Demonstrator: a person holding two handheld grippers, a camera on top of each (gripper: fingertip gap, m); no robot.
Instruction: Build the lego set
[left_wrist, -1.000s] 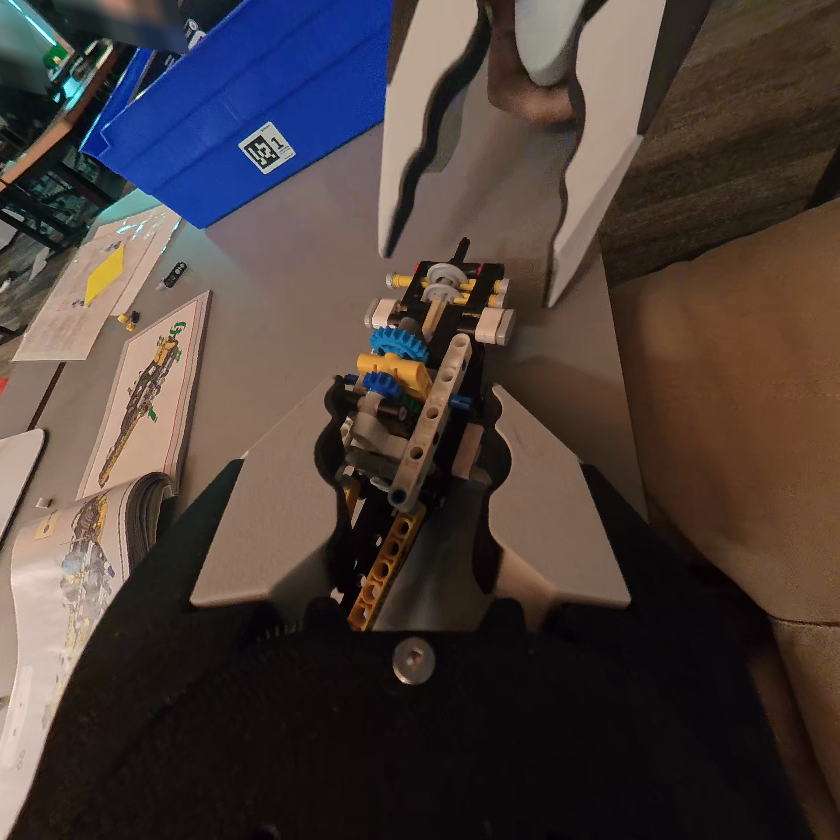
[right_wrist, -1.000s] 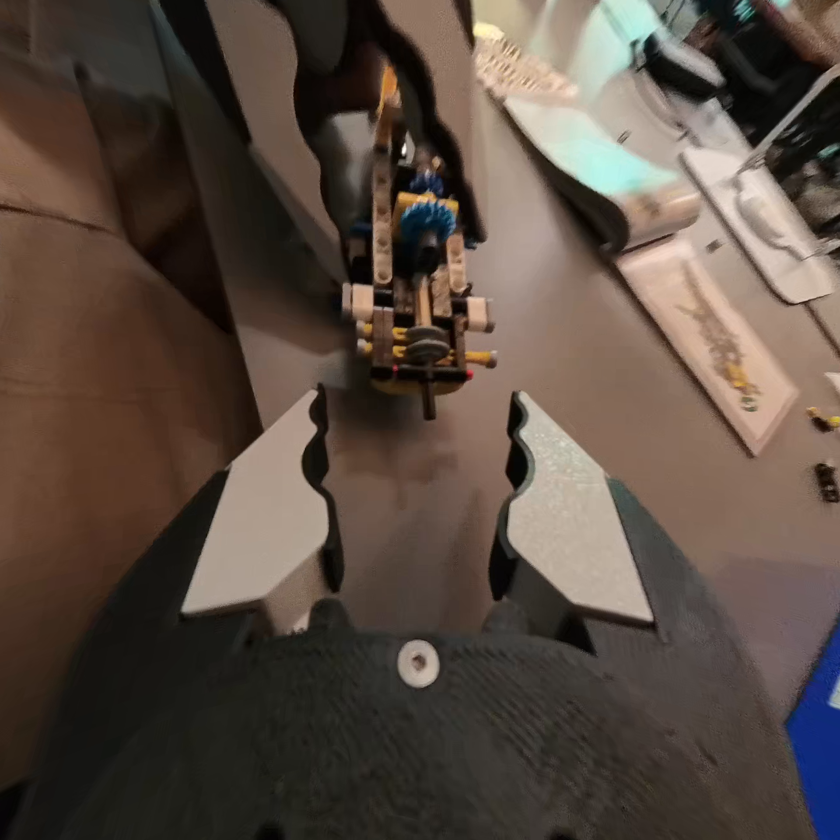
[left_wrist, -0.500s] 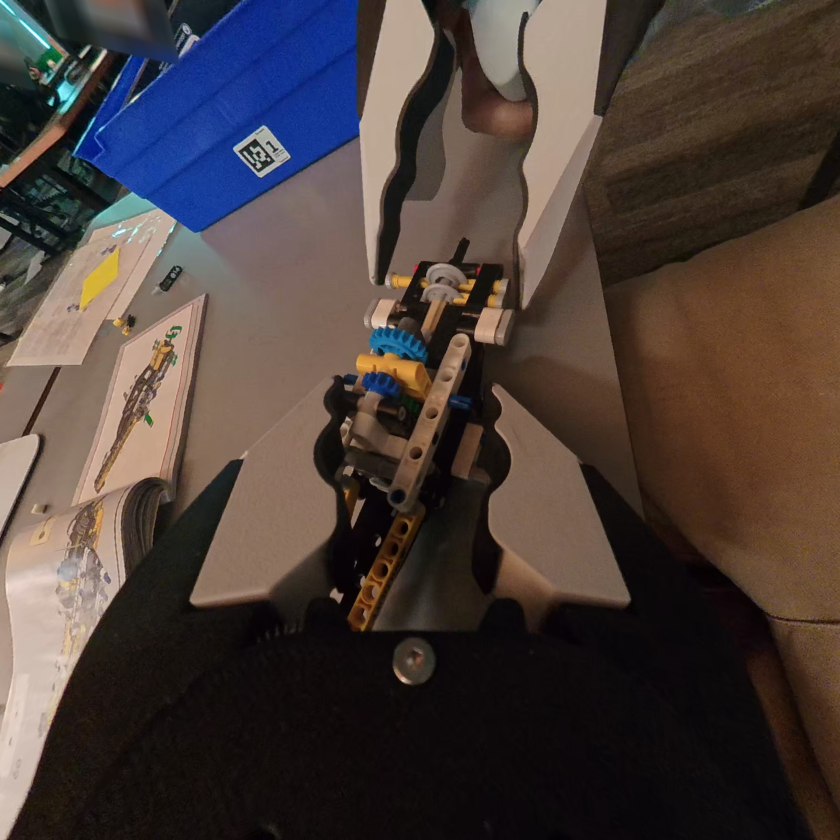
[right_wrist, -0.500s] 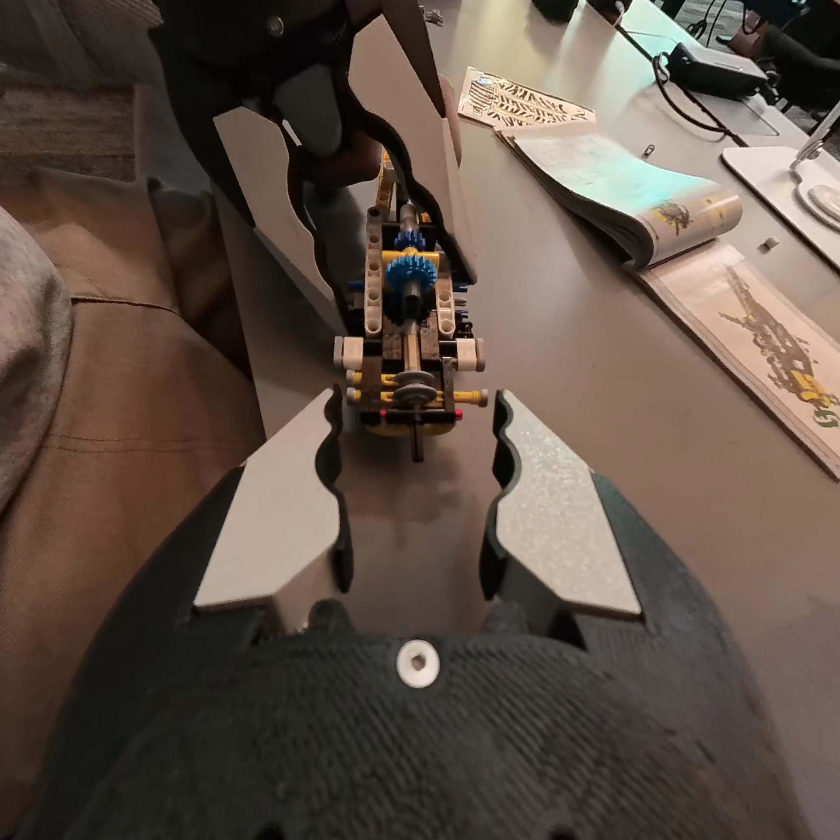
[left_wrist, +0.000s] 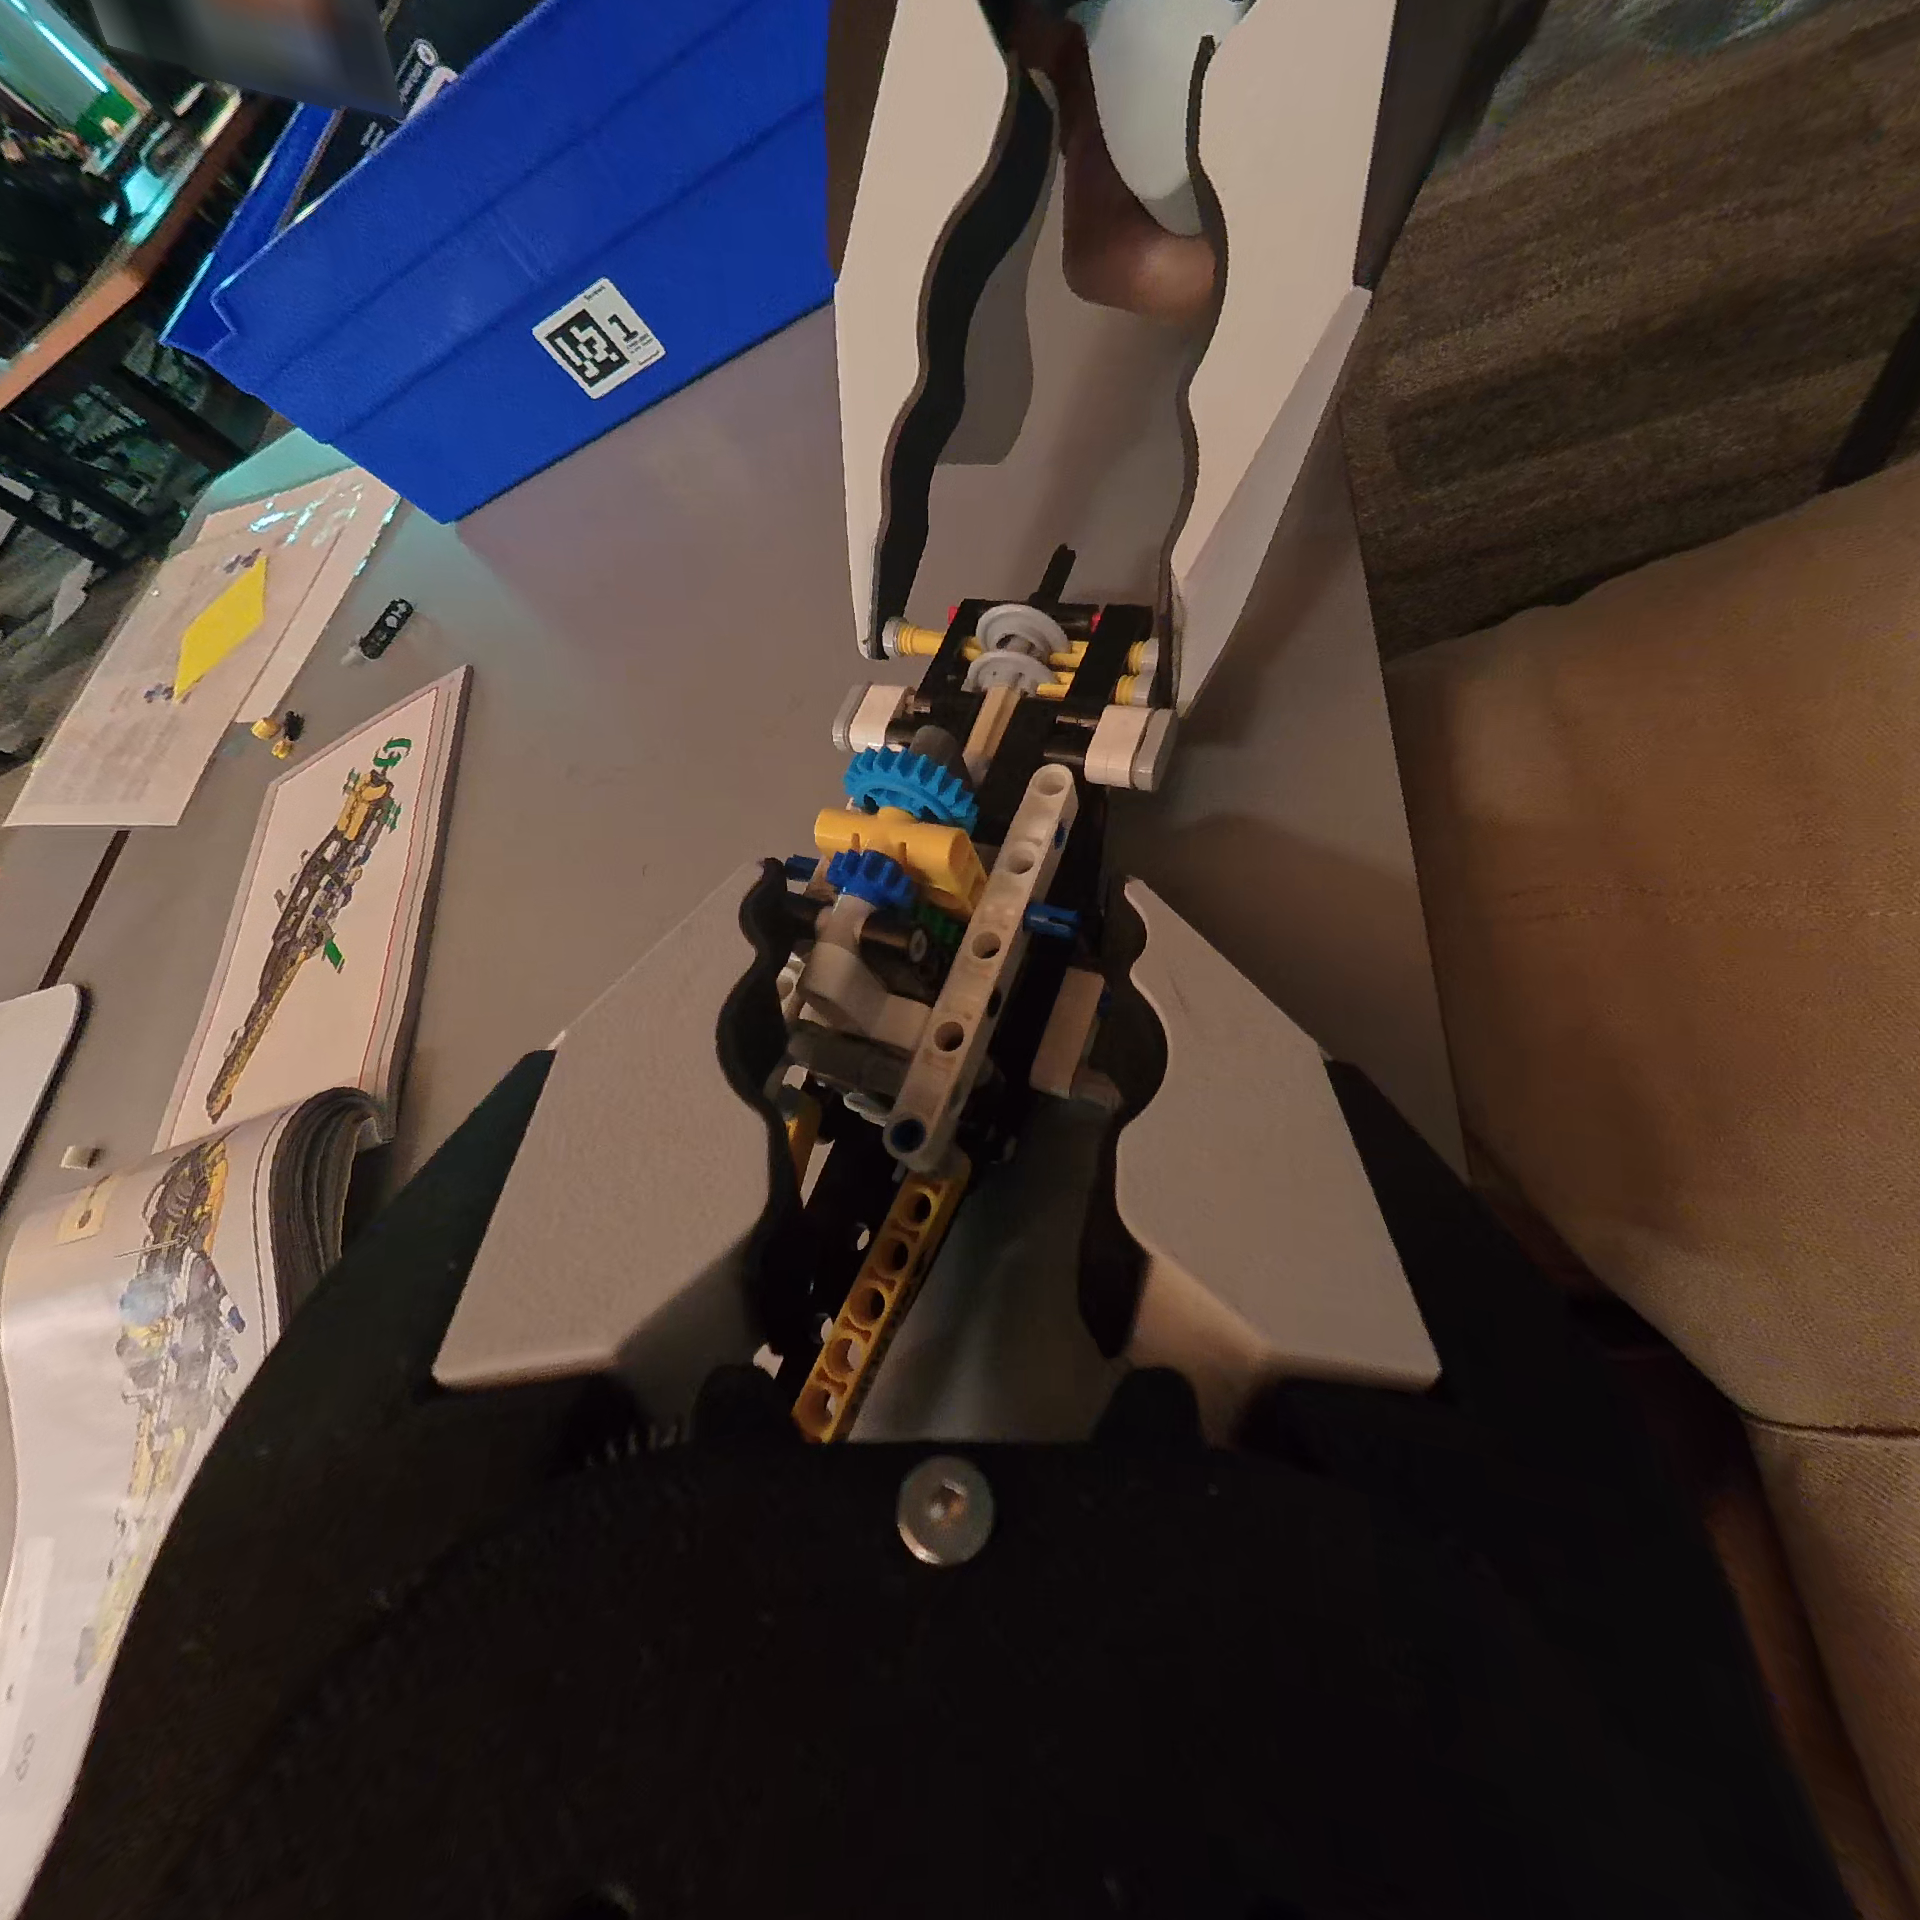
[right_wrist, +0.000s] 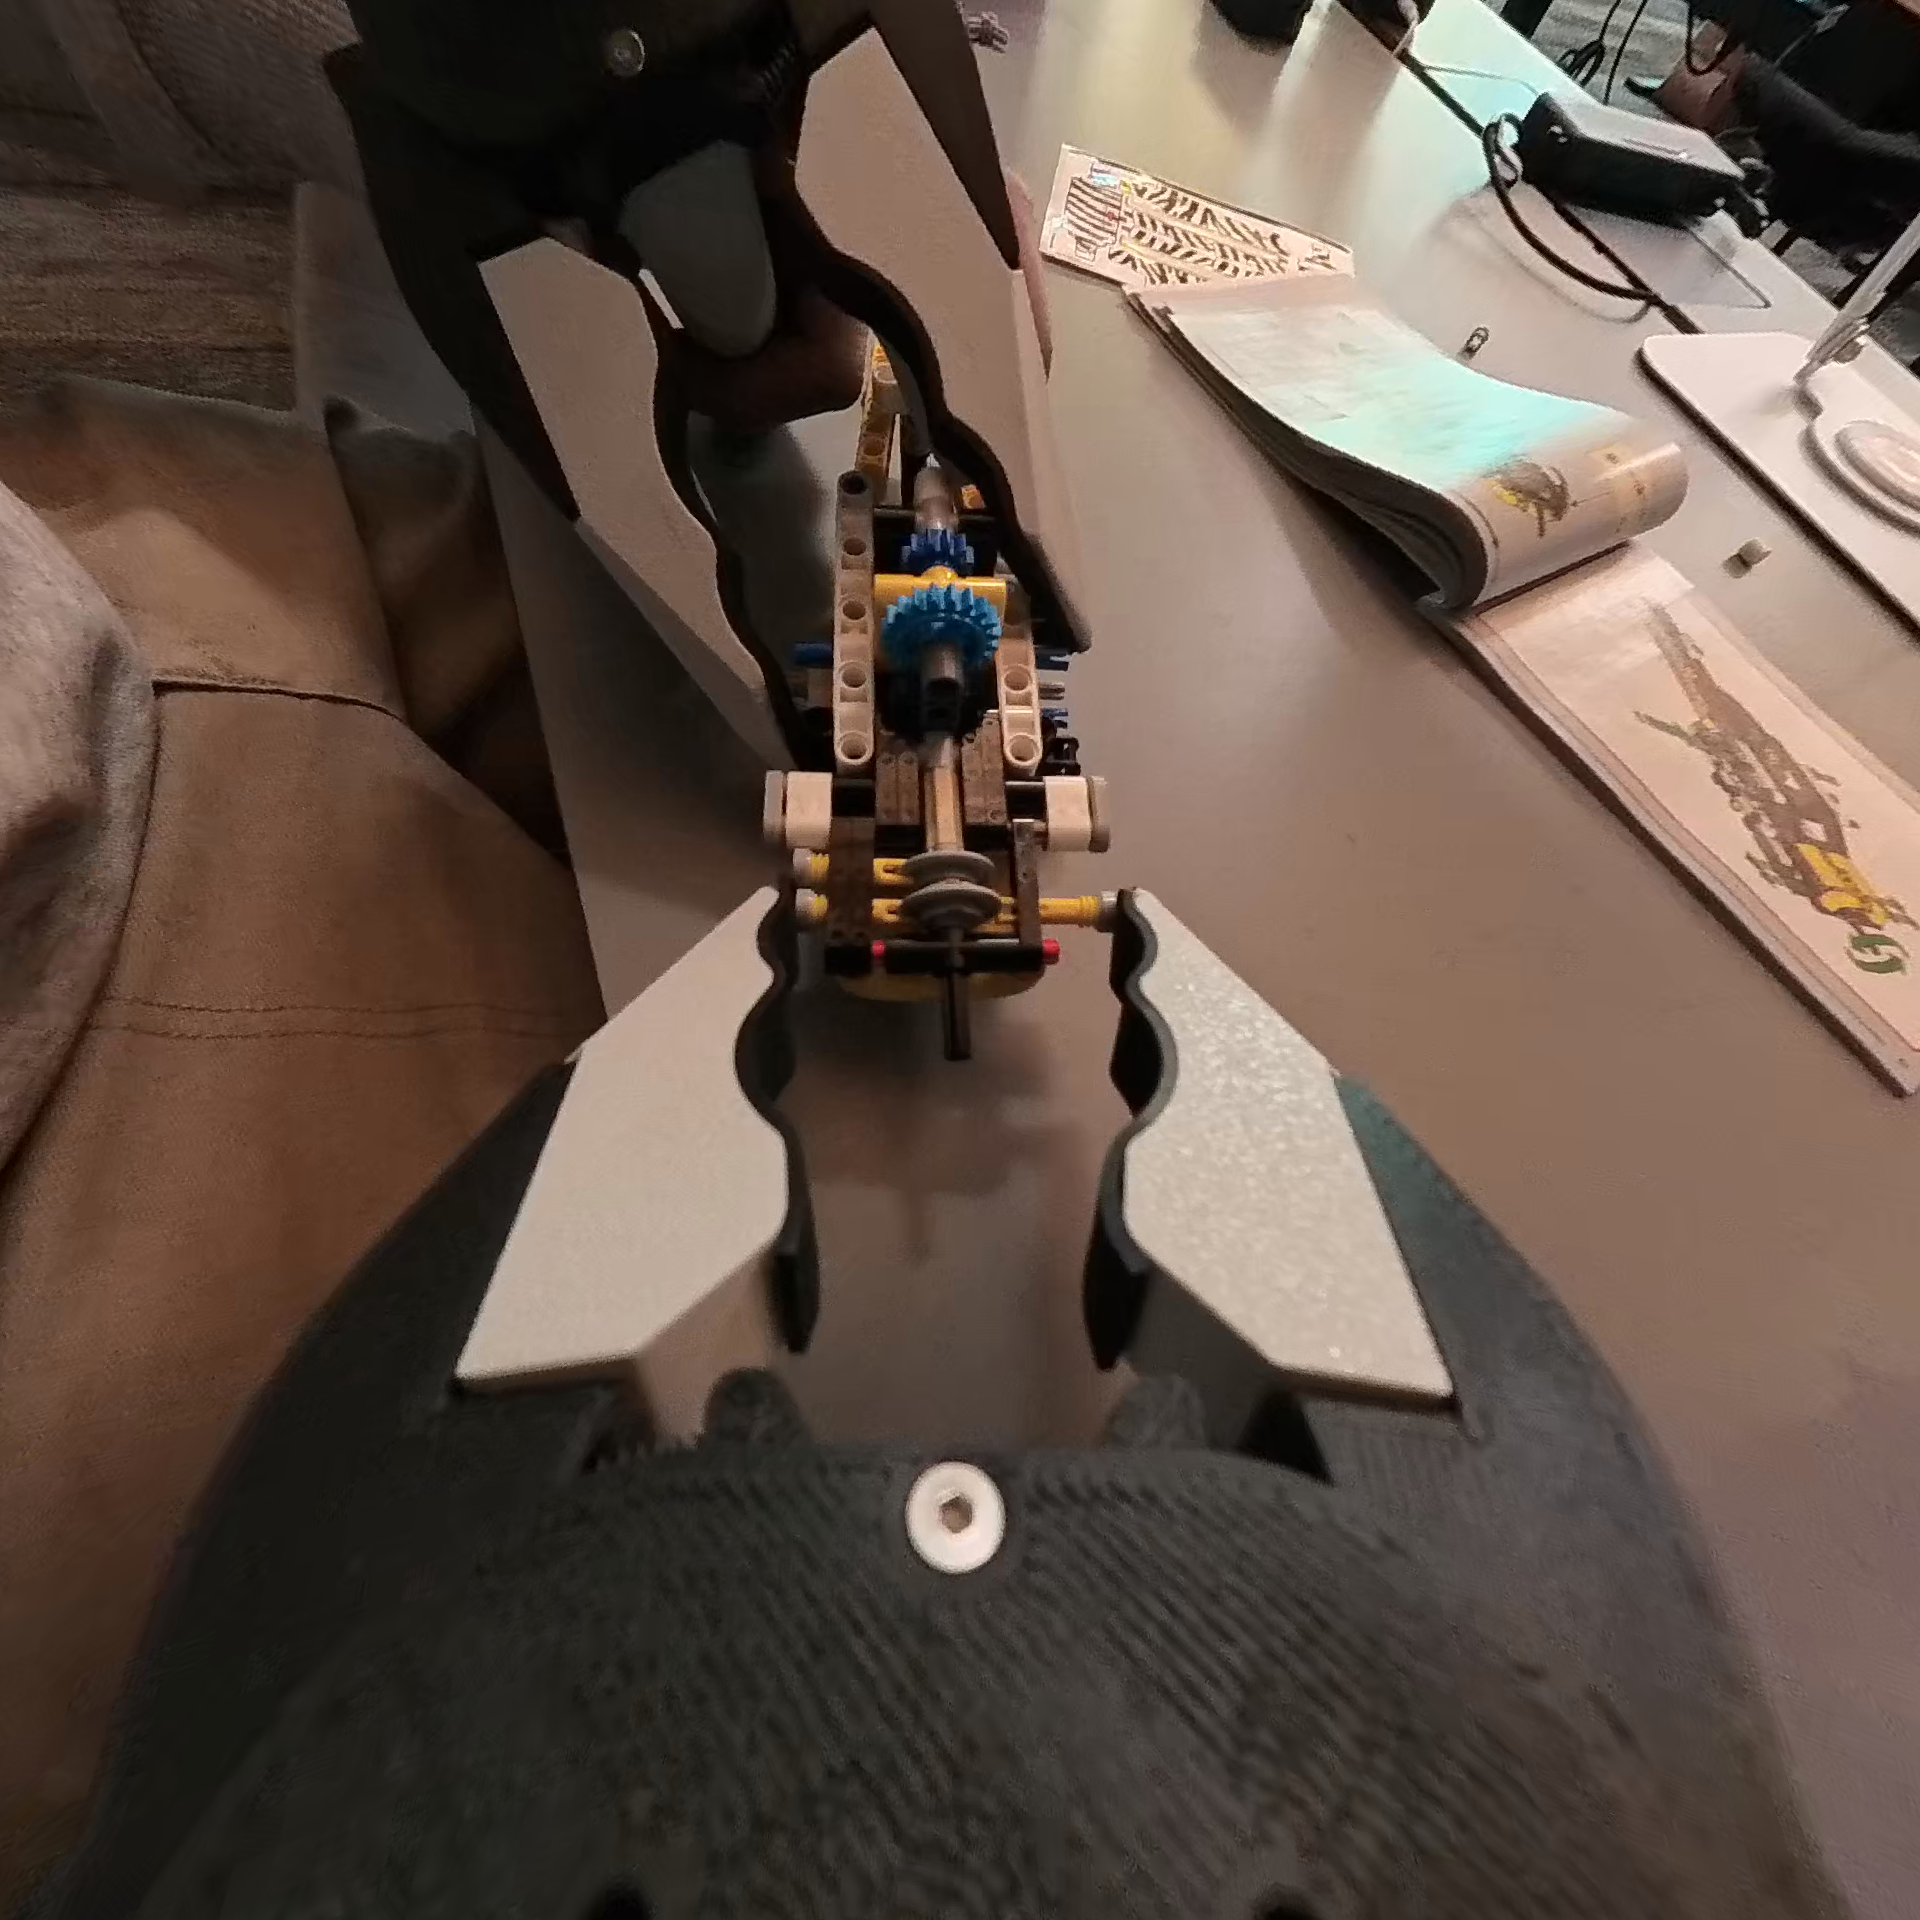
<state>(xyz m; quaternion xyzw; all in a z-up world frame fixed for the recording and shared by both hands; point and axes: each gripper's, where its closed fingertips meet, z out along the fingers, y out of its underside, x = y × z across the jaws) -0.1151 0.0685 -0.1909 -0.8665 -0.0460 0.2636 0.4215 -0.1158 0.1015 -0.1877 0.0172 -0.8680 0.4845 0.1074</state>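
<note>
A Lego model (left_wrist: 940, 862) of black, yellow and pale beams with blue gears lies lengthwise on the grey table (left_wrist: 644, 675). My left gripper (left_wrist: 945, 899) is shut on its middle. My right gripper (left_wrist: 1023, 665) faces it from the far end, and its tips touch the yellow pin ends on both sides of the model's front. In the right wrist view the right gripper (right_wrist: 951, 902) straddles that front end of the model (right_wrist: 935, 748). A thin black axle sticks out between the jaws. The left gripper (right_wrist: 930, 675) holds the model from behind.
A blue bin (left_wrist: 520, 239) stands at the back left. An open instruction booklet (right_wrist: 1455, 436), a flat manual (right_wrist: 1714, 800), a sticker sheet (right_wrist: 1184, 229), a paper sheet (left_wrist: 197, 644) and small loose pieces (left_wrist: 278, 727) lie on the table. A tan cushion (left_wrist: 1662, 935) borders the table edge. Left tips to right tips: about 5 centimetres.
My right gripper has moved in toward the model's front end and narrowed until its tips meet the pin ends. My left gripper and the model have stayed put.
</note>
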